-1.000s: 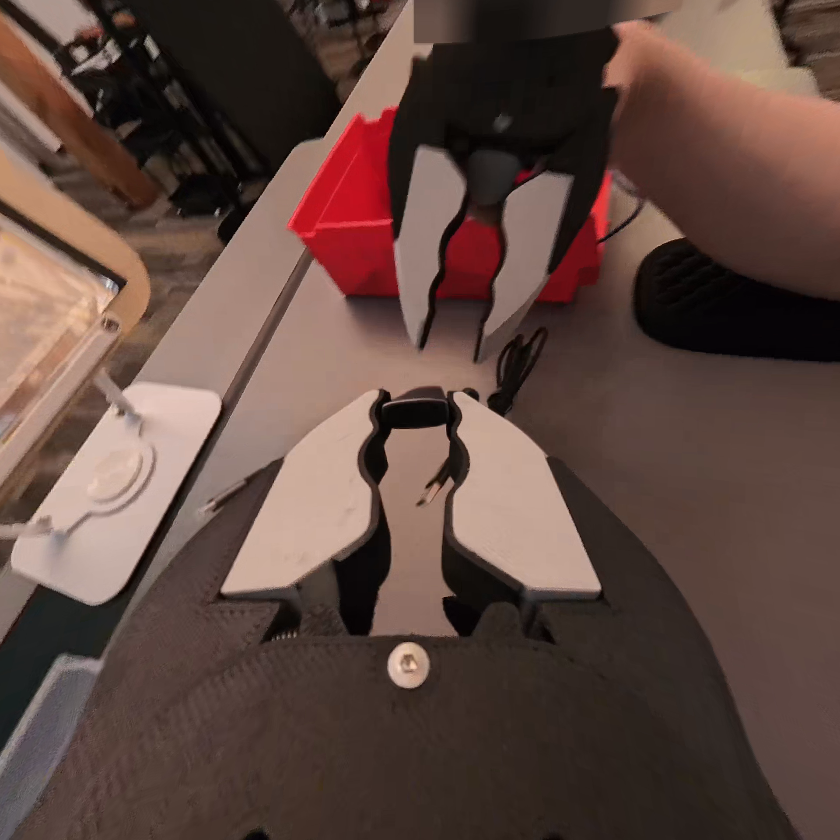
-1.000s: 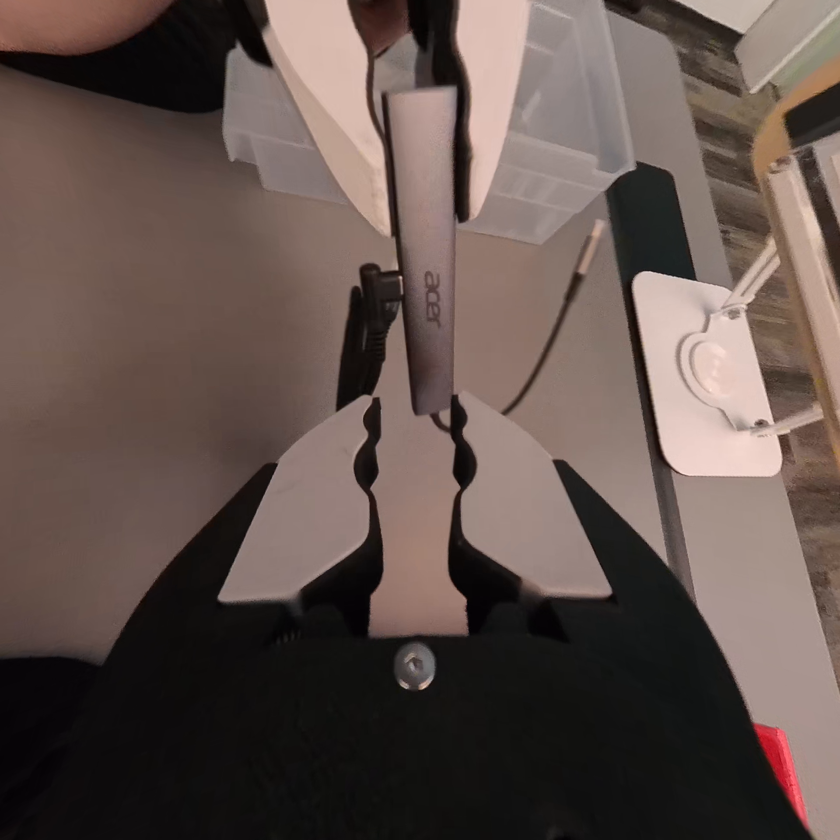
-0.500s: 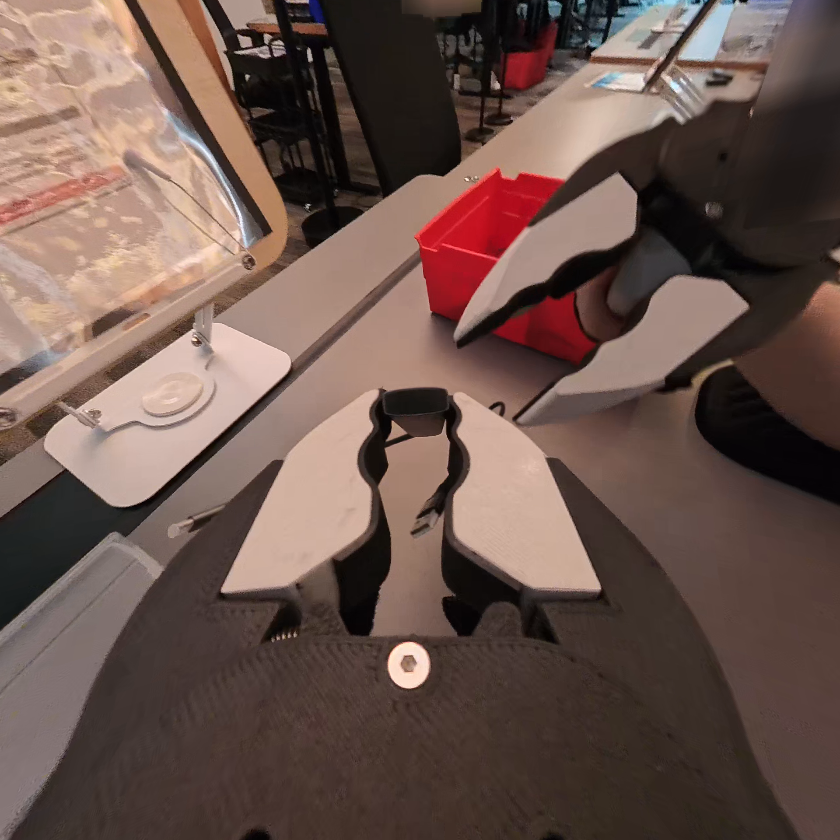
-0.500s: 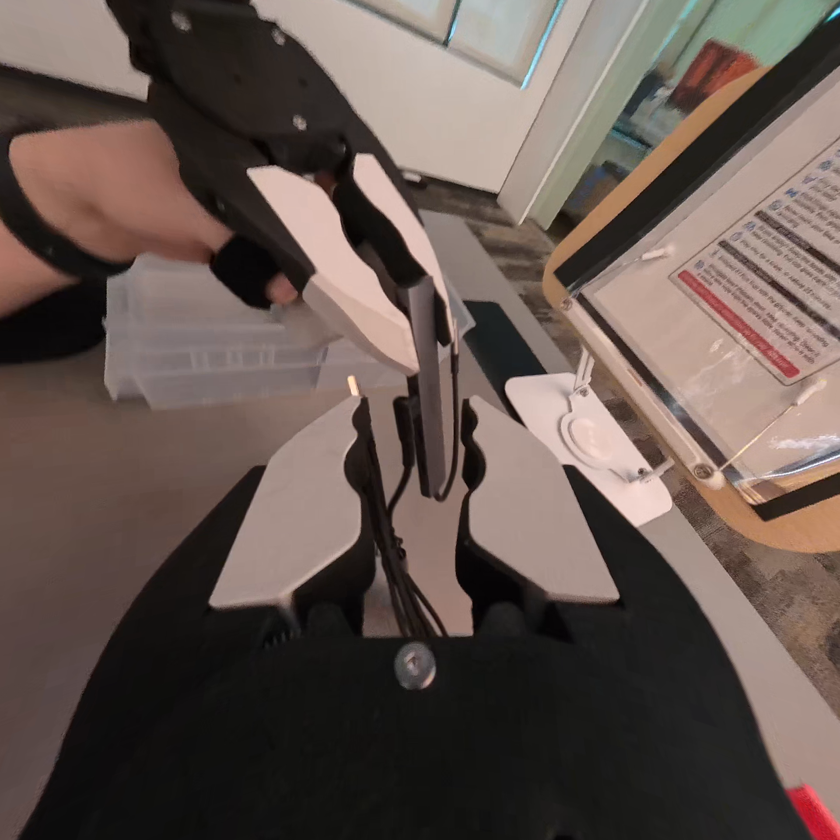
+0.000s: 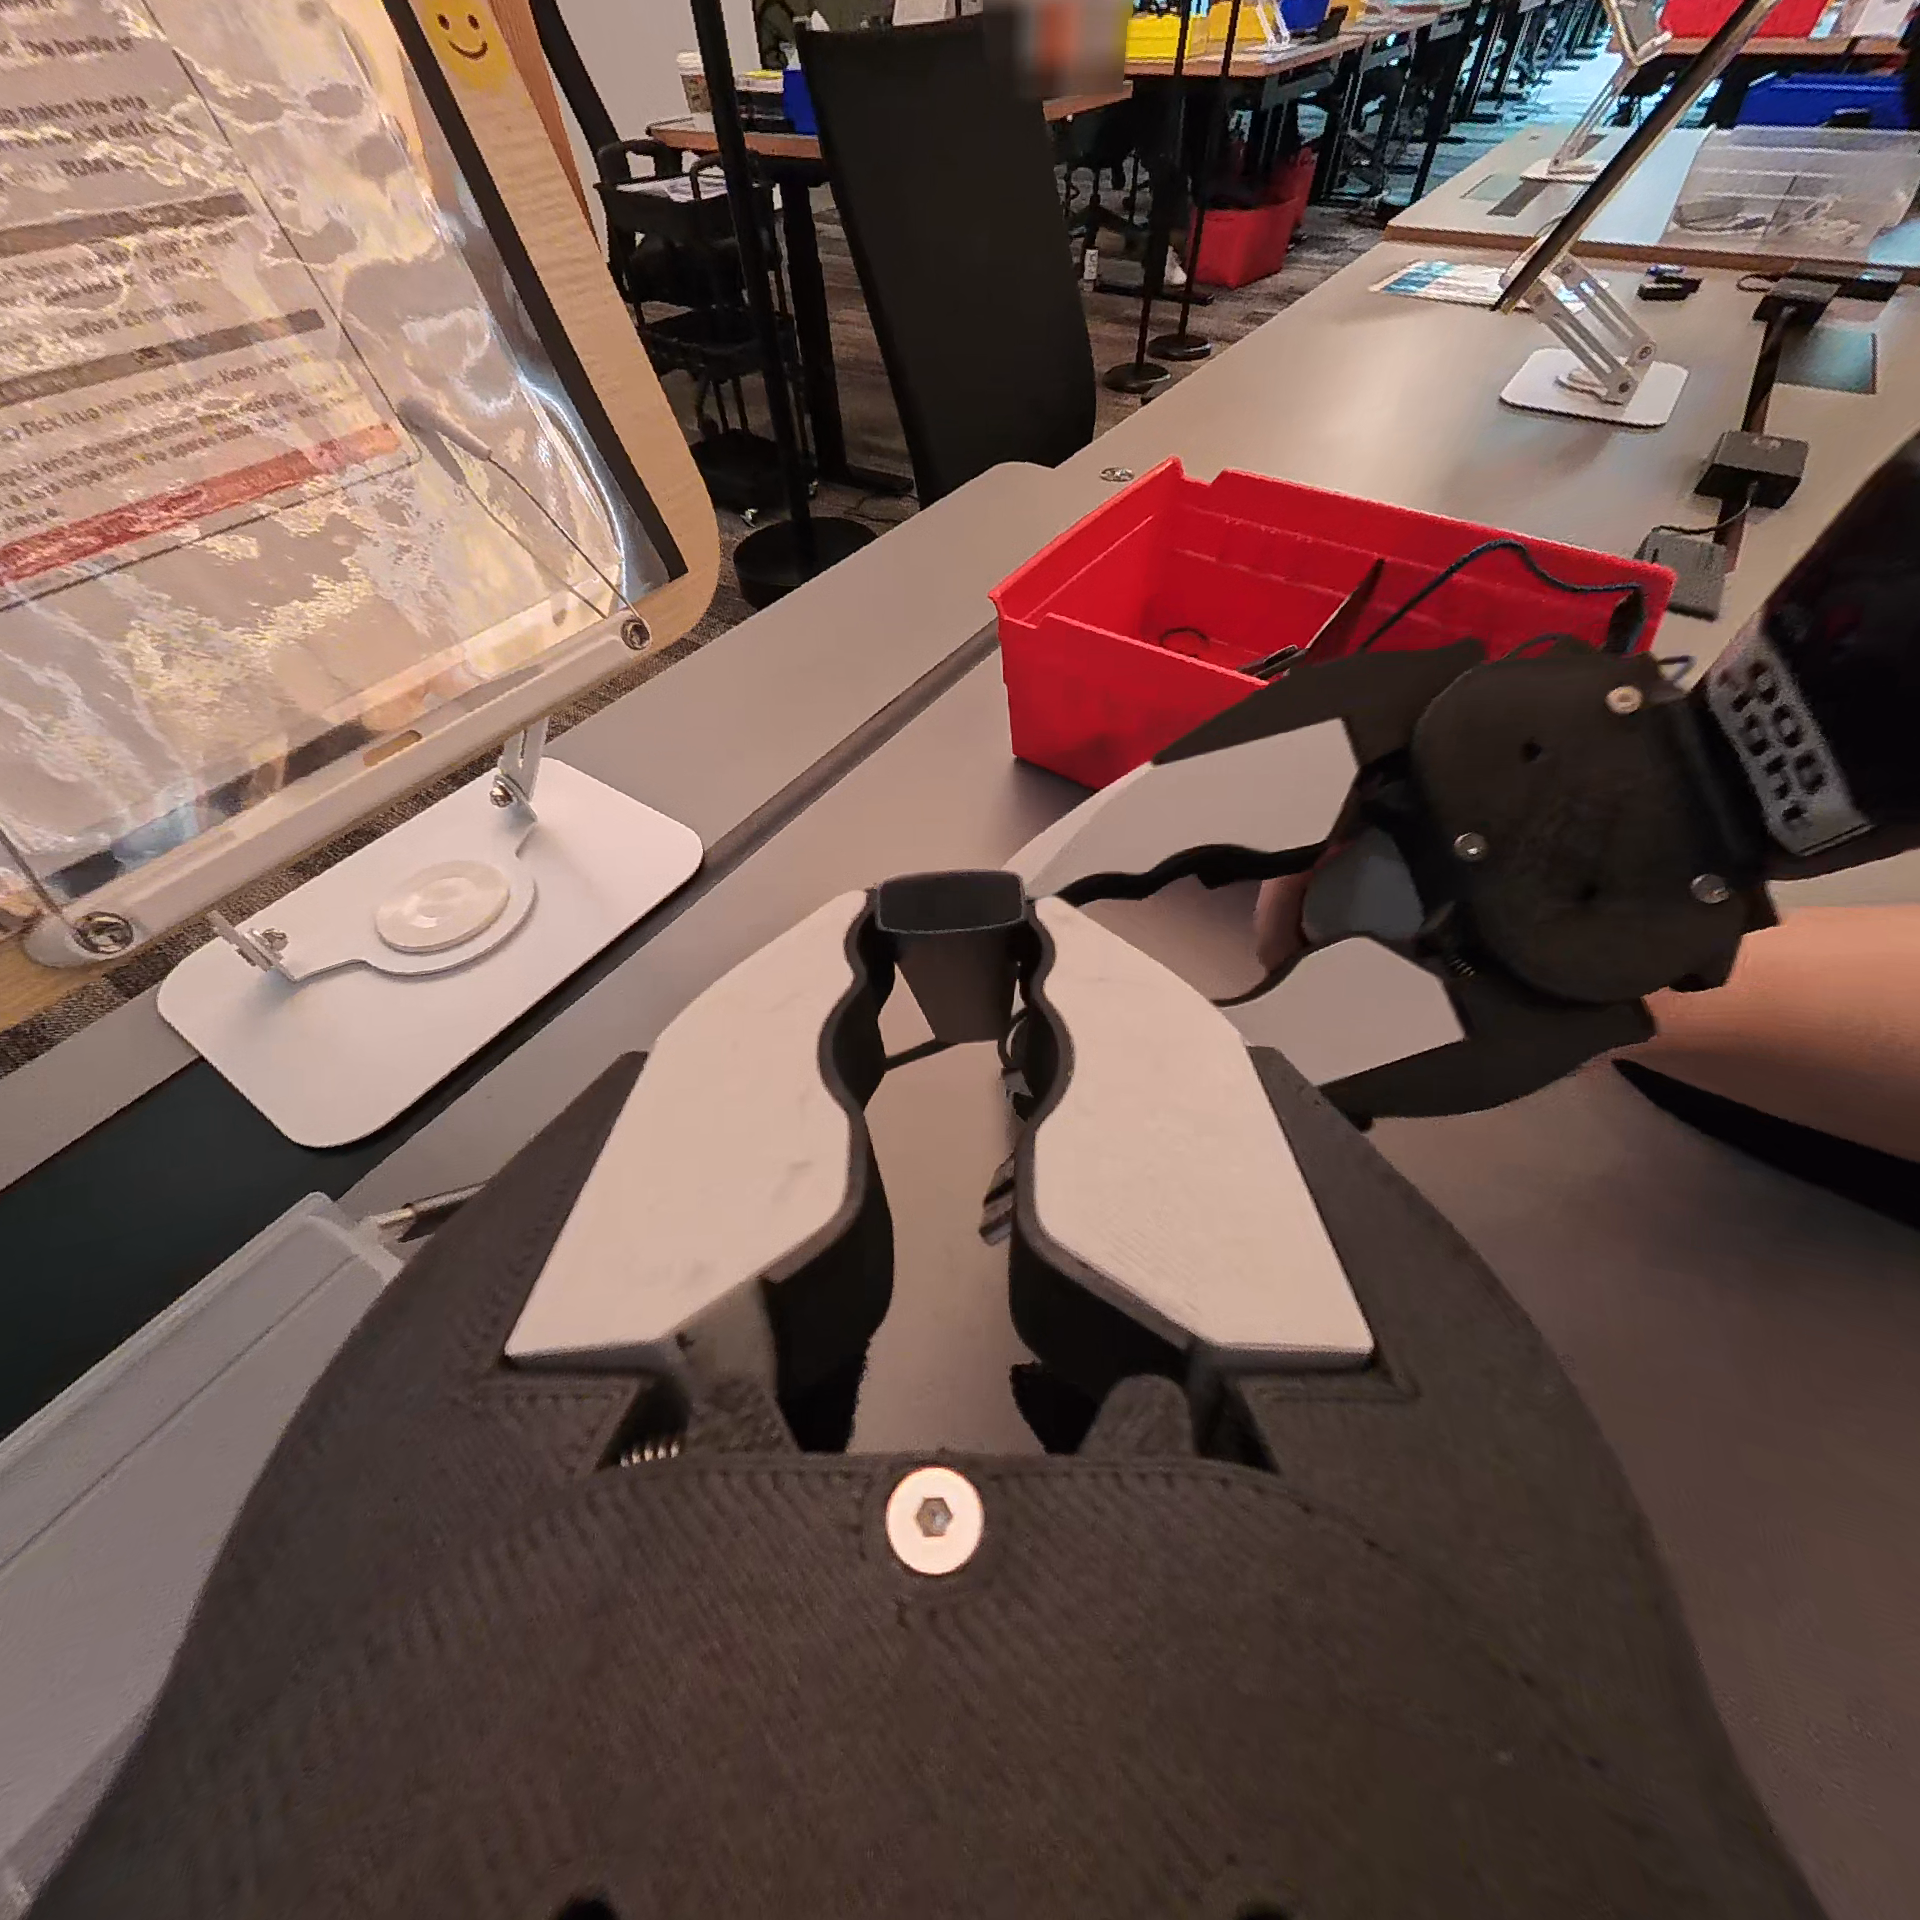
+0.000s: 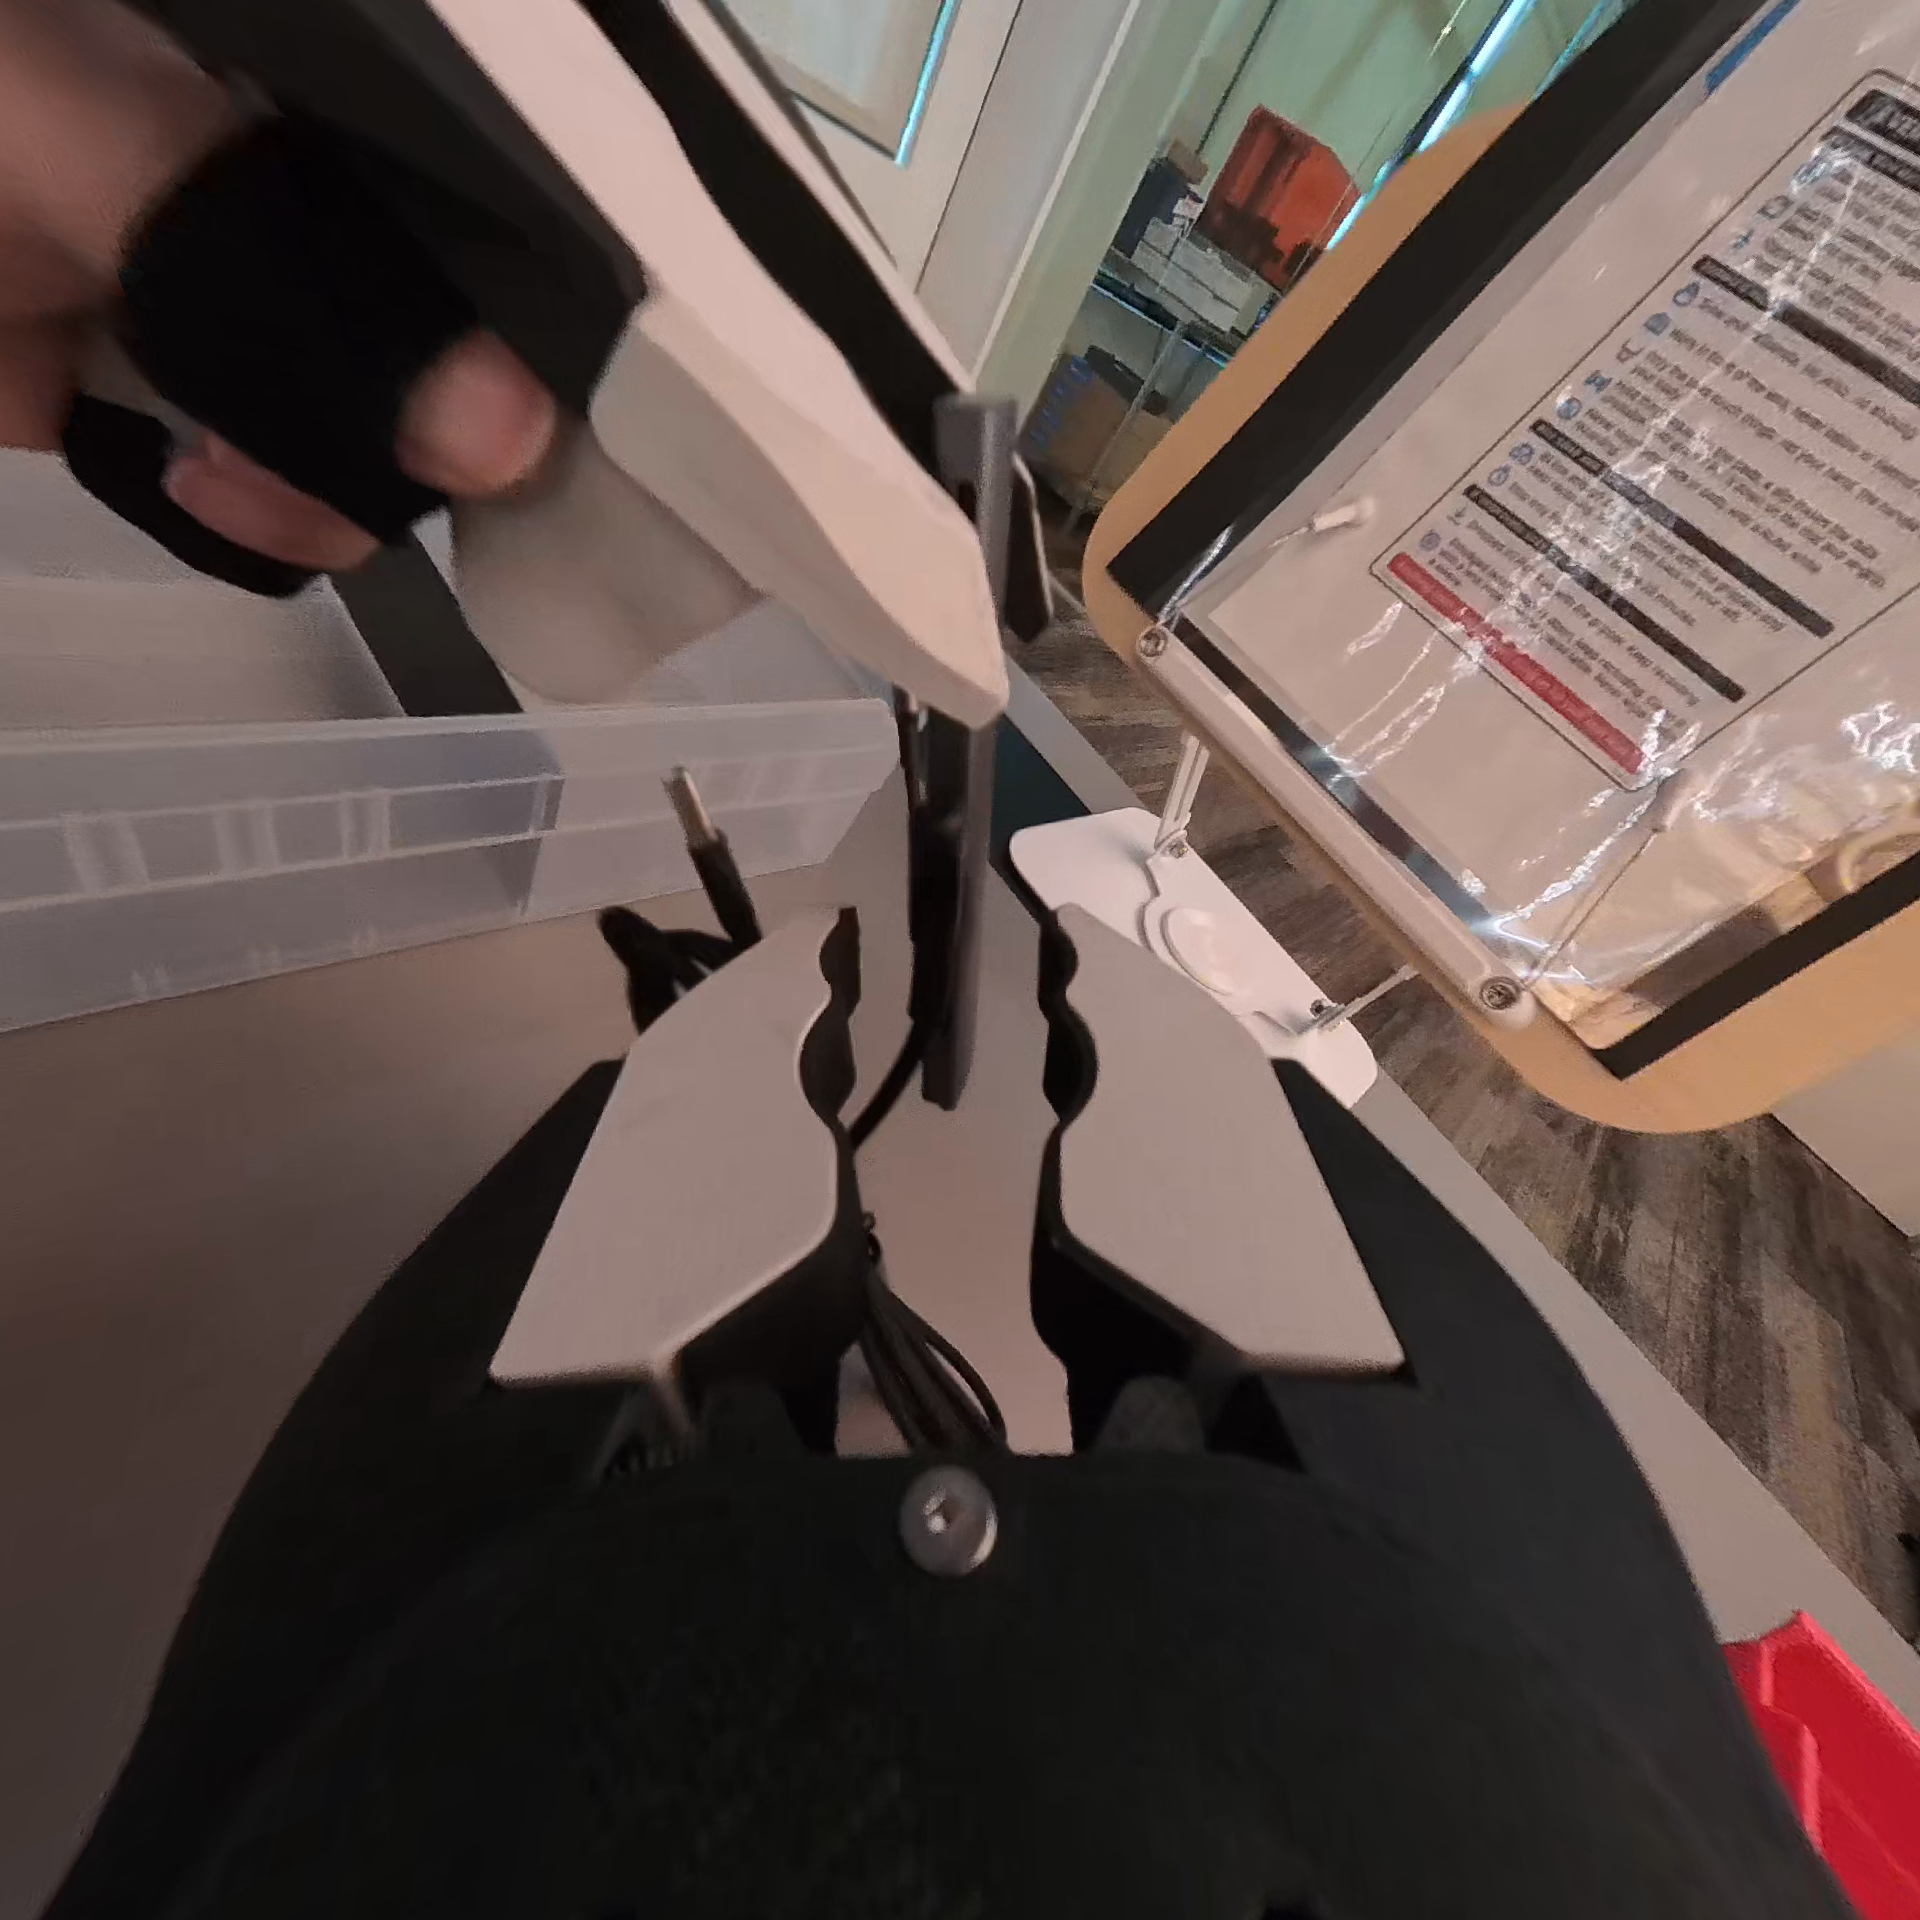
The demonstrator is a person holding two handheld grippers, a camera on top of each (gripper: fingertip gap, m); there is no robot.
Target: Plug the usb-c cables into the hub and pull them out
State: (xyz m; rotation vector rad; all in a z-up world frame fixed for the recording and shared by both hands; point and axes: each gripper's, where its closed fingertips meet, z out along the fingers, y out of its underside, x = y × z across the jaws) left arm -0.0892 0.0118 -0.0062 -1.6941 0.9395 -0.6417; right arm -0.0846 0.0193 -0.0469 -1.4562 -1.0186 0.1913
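My left gripper (image 5: 951, 925) is shut on the top end of a grey usb hub (image 5: 956, 987), which hangs upright above the grey table (image 5: 1558, 1351). In the right wrist view the hub (image 6: 971, 831) hangs down from the left gripper (image 6: 997, 623) into the gap of my right gripper (image 6: 948, 925), which is open with the hub's lower end between its fingertips. The hub's own black lead (image 6: 883, 1091) curls off its bottom. A loose usb-c plug (image 6: 691, 805) sticks up from a black cable bundle (image 6: 644, 935) just to the left. The right gripper's upper finger (image 5: 1195, 810) shows beside the hub.
A red bin (image 5: 1091, 707) with a few items stands behind on the table. A clear plastic box (image 6: 312, 831) sits on the left gripper's side. A framed sign on a white base plate (image 5: 416, 935) stands at the table edge. More desks lie beyond. Left tips to right tips: about 5 cm.
Both grippers have tilted up from looking down at the table to looking level. The left has lifted the hub upright, and the right has moved in around its lower end.
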